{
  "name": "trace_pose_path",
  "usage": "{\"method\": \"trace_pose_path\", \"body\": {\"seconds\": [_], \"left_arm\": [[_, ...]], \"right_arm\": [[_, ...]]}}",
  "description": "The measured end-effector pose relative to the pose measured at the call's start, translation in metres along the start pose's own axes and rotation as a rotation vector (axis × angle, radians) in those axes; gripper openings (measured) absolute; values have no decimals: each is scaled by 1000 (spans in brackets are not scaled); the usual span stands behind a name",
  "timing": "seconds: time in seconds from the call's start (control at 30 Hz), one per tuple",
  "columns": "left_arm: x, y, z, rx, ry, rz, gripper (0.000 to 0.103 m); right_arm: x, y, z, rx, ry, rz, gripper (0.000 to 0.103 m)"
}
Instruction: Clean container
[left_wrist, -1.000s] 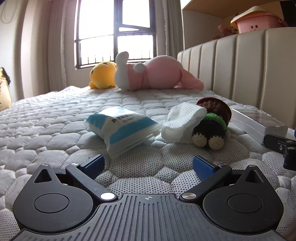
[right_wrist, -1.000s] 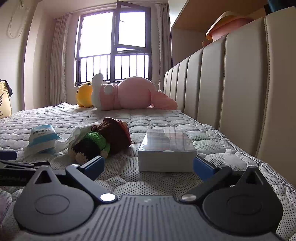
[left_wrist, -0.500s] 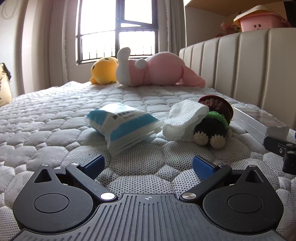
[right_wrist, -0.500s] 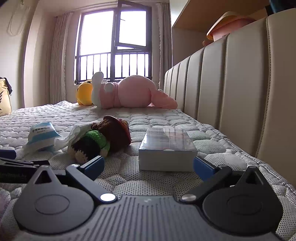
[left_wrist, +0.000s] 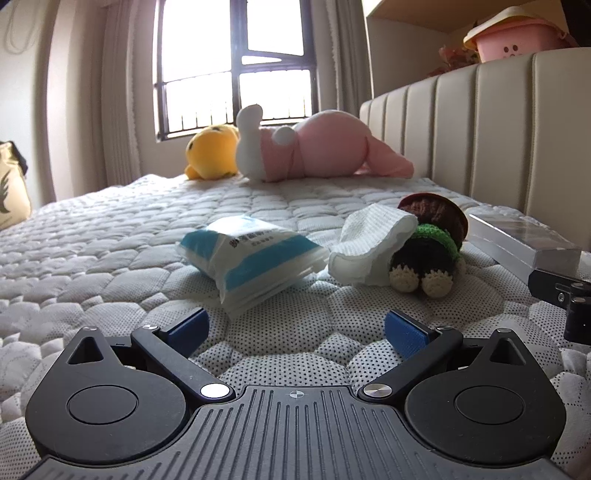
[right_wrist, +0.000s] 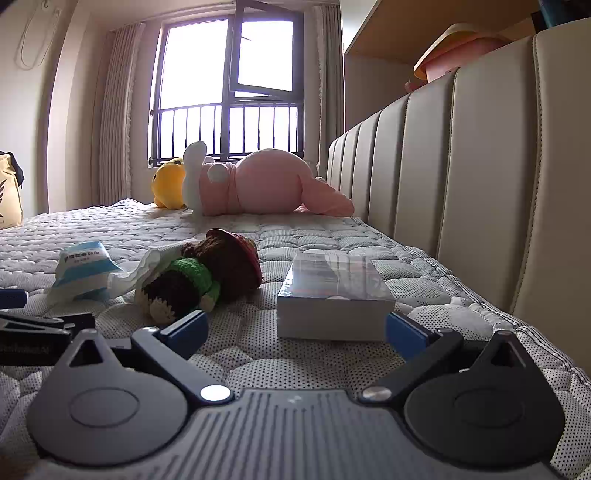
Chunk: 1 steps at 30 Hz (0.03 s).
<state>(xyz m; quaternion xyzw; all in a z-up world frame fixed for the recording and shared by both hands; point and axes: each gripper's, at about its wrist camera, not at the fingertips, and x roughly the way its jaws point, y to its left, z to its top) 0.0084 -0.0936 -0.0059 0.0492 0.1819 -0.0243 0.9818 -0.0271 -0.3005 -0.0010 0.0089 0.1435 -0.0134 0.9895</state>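
A: Where is the container?

B: The box (right_wrist: 334, 293) lies flat on the mattress (left_wrist: 110, 236), near the headboard (right_wrist: 480, 177). In the right wrist view it sits just ahead of the right gripper (right_wrist: 295, 330), nearer that gripper's right finger. In the left wrist view only its long edge shows at the far right.

A: And the claws?

B: Both are spread wide and hold nothing. The left gripper (left_wrist: 295, 328) hangs low over bare mattress, and its blue pads (left_wrist: 188, 326) touch nothing. The right one is just as empty, fingers apart before the box.

A: What lies around?

B: A blue and white wipe pack (left_wrist: 255, 254) lies ahead of the left gripper, tilted. Just beside it to the right is a loose white wipe (left_wrist: 369, 243), draped against a crocheted doll (left_wrist: 432, 247) lying on its side. The doll is between the pack and the box, near but apart from the box.

A: Anything blocking the box?

B: Nothing stands between the right gripper and it. The doll lies to its left.

A: Farther back?

B: A pink plush (right_wrist: 273, 184) and a yellow plush (right_wrist: 168, 184) lie under the window (right_wrist: 229, 92). A pink tub (left_wrist: 517, 37) sits on the ledge above the headboard.
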Motion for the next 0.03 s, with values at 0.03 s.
{"method": "trace_pose_path", "body": {"seconds": [0.03], "left_arm": [[-1,-1,0,8,-10,9,103]], "right_arm": [[0,0,0,0,0,0,103]]}}
